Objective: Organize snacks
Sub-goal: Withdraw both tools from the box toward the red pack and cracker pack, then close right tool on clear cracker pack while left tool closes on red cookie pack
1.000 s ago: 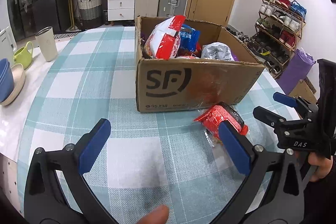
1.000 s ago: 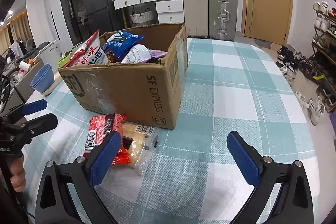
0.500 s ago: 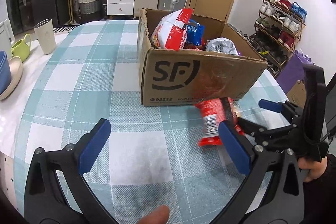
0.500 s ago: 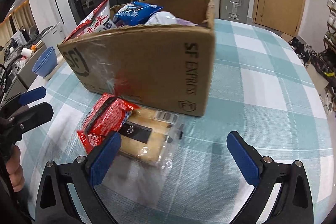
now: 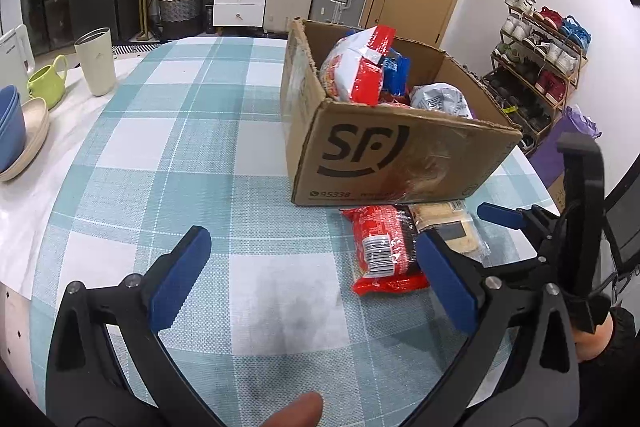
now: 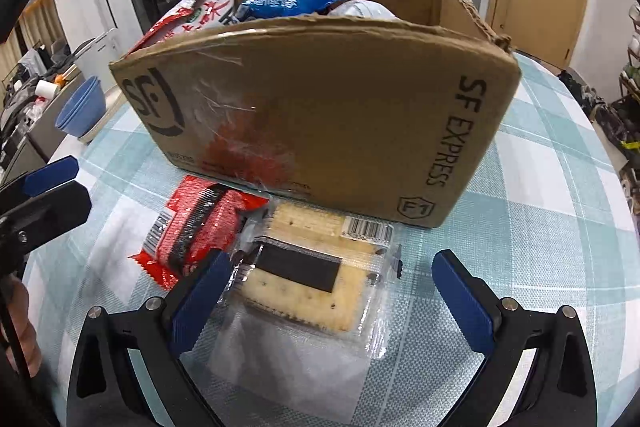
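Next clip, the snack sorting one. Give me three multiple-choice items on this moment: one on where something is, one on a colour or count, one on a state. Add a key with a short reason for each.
1. Where is the clear cracker pack?
A. Inside the cardboard box
B. On the tablecloth in front of the cardboard box
C. Beside the green mug

2. How many snack packs lie on the tablecloth outside the cardboard box?
A. One
B. Two
C. Four

3. What state is the right hand-held gripper in?
A. Open, holding nothing
B. Shut on the red pack
C. Shut on the box edge

Key: 1 B, the cracker pack lies flat at the foot of the box's front wall. 2 B, only the red pack and the cracker pack are out there, side by side. 3 A, its blue pads stand wide apart around the cracker pack.
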Demonstrator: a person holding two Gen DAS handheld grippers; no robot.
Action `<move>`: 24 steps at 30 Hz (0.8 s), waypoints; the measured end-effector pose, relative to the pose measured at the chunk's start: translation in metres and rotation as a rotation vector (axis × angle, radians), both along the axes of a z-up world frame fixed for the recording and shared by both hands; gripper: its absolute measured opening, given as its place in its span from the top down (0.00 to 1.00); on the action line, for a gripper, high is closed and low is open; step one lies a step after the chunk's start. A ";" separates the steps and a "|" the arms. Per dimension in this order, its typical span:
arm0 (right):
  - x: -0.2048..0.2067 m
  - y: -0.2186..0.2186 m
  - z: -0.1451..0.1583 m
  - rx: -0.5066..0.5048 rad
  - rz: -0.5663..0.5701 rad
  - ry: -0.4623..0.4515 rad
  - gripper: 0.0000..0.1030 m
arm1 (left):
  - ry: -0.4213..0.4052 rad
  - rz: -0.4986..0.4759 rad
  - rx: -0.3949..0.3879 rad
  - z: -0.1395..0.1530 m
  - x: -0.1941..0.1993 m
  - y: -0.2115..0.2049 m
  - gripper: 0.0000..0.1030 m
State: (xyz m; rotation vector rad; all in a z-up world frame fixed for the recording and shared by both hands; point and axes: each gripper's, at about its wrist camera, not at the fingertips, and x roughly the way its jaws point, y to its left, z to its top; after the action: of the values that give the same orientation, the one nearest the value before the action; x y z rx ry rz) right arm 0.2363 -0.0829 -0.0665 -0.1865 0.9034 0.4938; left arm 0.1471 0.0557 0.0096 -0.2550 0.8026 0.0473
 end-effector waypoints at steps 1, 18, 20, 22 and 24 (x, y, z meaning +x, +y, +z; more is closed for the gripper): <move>0.001 0.000 0.000 0.000 -0.007 0.001 0.01 | 0.000 0.001 0.000 0.000 0.001 0.000 0.01; -0.007 -0.014 0.004 0.045 0.017 0.043 0.01 | 0.009 -0.009 0.007 -0.004 0.001 -0.004 0.01; -0.005 -0.009 0.002 0.033 0.010 0.039 0.01 | 0.011 -0.010 0.010 -0.005 0.000 -0.004 0.01; -0.003 -0.008 0.001 0.018 0.001 0.029 0.01 | 0.010 -0.011 0.010 -0.004 0.001 -0.005 0.01; -0.002 -0.009 0.001 -0.010 -0.009 0.024 0.01 | 0.008 -0.012 0.009 -0.004 0.001 -0.005 0.01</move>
State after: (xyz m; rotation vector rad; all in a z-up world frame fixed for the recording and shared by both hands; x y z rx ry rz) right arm 0.2340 -0.0915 -0.0653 -0.1862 0.9300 0.4843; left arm 0.1477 0.0509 0.0052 -0.2411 0.8120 0.0409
